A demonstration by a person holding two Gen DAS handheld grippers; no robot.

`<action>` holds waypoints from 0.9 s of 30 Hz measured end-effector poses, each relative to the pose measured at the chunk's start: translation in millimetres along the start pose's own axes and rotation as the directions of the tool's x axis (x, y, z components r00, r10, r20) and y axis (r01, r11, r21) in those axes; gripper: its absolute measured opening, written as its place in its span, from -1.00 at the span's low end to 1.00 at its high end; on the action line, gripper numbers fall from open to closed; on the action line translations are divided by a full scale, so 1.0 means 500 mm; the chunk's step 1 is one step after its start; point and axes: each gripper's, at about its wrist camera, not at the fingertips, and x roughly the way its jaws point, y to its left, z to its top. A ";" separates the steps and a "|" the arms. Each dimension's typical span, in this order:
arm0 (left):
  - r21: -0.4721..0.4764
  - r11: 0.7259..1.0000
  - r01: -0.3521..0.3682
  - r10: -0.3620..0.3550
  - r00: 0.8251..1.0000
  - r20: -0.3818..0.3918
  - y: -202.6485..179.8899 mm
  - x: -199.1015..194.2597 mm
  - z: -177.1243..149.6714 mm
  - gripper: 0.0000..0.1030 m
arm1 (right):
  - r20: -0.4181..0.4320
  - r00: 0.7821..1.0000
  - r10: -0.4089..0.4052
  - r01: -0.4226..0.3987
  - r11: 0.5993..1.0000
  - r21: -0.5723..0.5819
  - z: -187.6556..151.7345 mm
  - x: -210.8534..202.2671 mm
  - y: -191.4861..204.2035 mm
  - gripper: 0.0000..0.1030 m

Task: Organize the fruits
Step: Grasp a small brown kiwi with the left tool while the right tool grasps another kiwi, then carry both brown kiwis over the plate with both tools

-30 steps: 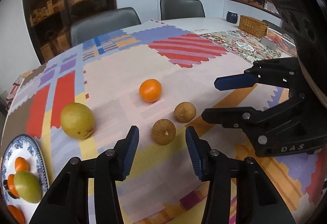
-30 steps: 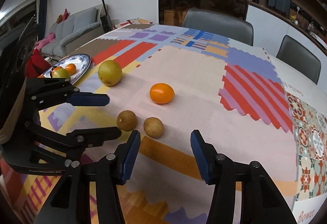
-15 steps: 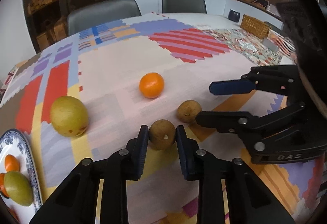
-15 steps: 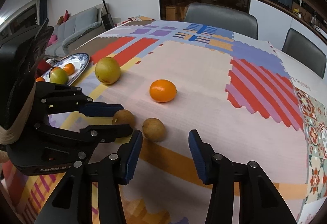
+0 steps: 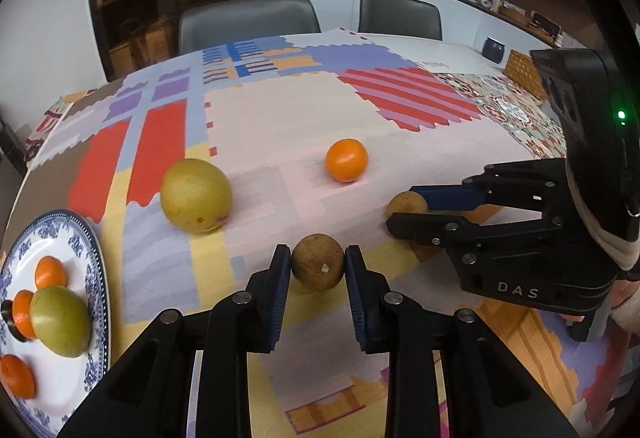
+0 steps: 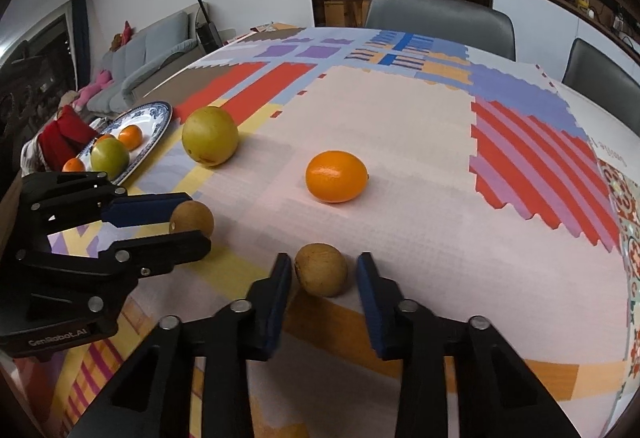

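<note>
Two small brown round fruits lie on the patchwork tablecloth. My left gripper [image 5: 318, 258] is shut on the left brown fruit [image 5: 316, 270], both blue pads pressing its sides. My right gripper [image 6: 322, 262] has its jaws closing around the right brown fruit [image 6: 322, 270]: the left pad touches it, and a thin gap shows at the right pad. Beyond them rest an orange [image 6: 336, 176] and a large yellow-green fruit [image 5: 196, 196]. At the left, a blue-and-white plate [image 5: 94, 266] holds a green fruit and several small oranges.
Two grey chairs [image 5: 248, 20] stand at the table's far side. A woven basket [image 5: 522, 72] and a dark mug [image 5: 493, 49] sit at the far right. The table edge curves close behind the plate. A sofa [image 6: 152, 62] lies beyond it.
Both grippers moved forward over the two brown fruits. The left jaws closed onto the left fruit. The right jaws narrowed around the right fruit.
</note>
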 end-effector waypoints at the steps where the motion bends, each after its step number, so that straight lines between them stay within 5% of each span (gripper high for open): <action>1: -0.006 1.000 0.004 -0.004 1.000 0.001 0.001 -0.003 -0.001 -0.46 | 0.001 1.000 0.005 -0.005 1.000 0.003 0.001 -0.001 0.000 -0.46; 27: -0.075 0.997 -0.027 0.037 0.990 0.138 0.024 -0.203 -0.045 -0.46 | 0.163 0.986 0.027 -0.025 1.000 -0.013 0.010 -0.177 0.144 -0.46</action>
